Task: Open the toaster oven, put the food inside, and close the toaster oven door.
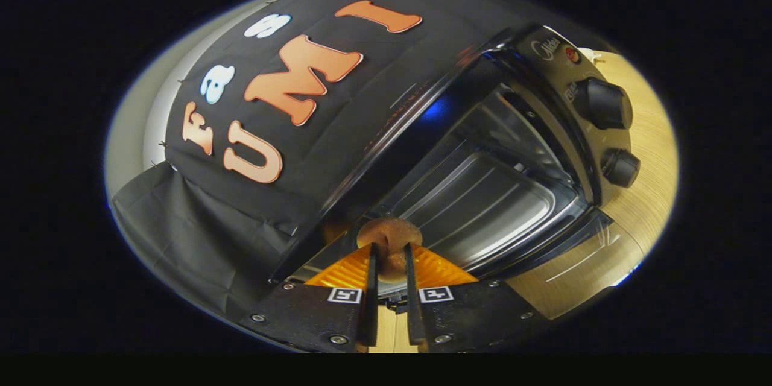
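Gripper view: I have the gripper (389,256) clamped on the food (389,240), a rounded brown piece pinched between both fingers and poking out past their tips. The toaster oven (531,151) stands open just ahead on the wooden table (645,151), its door (579,241) folded down toward me, and the view is tilted. I judge the step in hand to be placing the food inside. To do it well, I would level out, carry the food over the door and onto the metal tray (476,205), and release only once it rests there. The cavity looks shiny and bare; two knobs (603,102) sit beside the opening.
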Available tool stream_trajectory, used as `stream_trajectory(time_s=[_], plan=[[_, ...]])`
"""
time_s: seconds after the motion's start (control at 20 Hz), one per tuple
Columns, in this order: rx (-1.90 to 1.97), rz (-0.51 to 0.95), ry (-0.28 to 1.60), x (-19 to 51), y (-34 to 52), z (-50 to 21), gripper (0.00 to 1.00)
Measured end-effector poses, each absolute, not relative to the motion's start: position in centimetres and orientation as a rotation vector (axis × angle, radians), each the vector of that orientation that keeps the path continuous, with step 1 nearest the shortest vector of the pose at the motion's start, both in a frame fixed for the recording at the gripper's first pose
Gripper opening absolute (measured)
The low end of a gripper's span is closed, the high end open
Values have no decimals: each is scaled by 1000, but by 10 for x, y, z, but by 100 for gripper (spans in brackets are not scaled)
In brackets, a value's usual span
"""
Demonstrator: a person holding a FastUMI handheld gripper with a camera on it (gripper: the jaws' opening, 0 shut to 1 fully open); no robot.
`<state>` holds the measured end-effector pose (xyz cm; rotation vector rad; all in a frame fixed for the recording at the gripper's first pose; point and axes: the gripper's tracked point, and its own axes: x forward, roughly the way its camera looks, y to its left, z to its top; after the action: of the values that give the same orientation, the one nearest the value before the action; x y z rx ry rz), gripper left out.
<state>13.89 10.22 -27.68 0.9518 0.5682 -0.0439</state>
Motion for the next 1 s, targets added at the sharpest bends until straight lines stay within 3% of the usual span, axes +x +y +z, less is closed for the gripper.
stream_trajectory(time_s=[0.15, 0.3, 0.7, 1.0], plan=[[845, -41, 546, 139, 103, -275, 23], [691, -18, 522, 142, 108, -268, 42], [506, 9, 537, 125, 107, -271, 71], [282, 82, 556, 71, 111, -250, 78]])
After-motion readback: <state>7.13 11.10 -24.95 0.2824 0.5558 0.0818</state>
